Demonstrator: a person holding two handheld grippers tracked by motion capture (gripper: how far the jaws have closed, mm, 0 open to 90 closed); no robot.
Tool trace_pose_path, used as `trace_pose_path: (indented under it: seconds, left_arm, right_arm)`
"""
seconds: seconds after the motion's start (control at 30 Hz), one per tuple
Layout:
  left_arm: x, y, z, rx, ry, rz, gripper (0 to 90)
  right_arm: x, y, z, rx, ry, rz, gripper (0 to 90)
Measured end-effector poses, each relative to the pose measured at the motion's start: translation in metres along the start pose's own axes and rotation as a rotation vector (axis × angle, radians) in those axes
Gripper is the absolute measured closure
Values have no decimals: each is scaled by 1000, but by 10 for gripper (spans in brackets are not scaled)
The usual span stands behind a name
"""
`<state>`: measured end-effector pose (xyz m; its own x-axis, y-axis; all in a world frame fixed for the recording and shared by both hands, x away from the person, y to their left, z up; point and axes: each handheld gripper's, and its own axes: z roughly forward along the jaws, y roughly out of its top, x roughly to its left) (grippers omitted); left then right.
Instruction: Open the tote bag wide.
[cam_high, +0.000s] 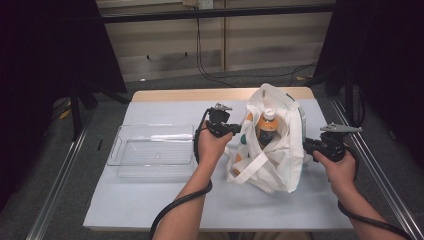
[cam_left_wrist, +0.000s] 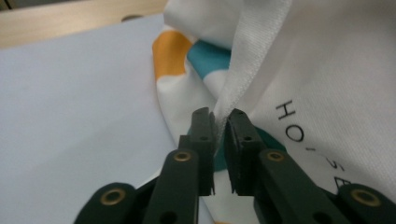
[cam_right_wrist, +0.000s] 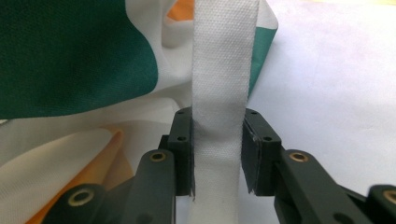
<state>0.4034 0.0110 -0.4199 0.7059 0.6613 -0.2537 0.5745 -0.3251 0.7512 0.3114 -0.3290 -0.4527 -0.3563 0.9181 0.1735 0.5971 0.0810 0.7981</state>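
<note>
High view: a white tote bag (cam_high: 272, 150) with orange and teal patches stands toward the right of the pale table (cam_high: 150, 200), its mouth pulled wide, and an orange bottle (cam_high: 266, 127) with a white cap stands upright inside it. The left gripper (cam_high: 235, 129) meets the bag's left rim, and in the left gripper view its jaws are clamped on a folded edge of the white fabric (cam_left_wrist: 233, 93), almost together, with the cloth pinched between the pads. The right gripper (cam_high: 306, 145) sits at the bag's right side; in the right gripper view a flat white handle strap (cam_right_wrist: 219, 93) runs straight up between its jaws, which close against both edges of the strap. A clear plastic tray (cam_high: 152, 150) lies on the table left of the bag, well apart from it.
</note>
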Motion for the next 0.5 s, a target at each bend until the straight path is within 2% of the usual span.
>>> trace_pose_path:
  seconds: [0.17,0.27,0.33,0.4,0.5]
  left_arm:
    - [9,-21,7,26,4,-63,855]
    - [13,-29,8,56,13,-63,864]
    - [14,-33,9,56,11,-78,865]
    - [14,-34,10,68,16,-73,867]
    - [12,-33,10,54,6,-79,867]
  right_arm:
    - [-3,-3,0,6,-3,8,685]
    - [-4,-4,1,12,-4,9,685]
    - [-4,-4,1,15,-5,8,685]
    - [-4,-5,1,16,-4,8,684]
    - [-4,-3,1,12,-3,10,680]
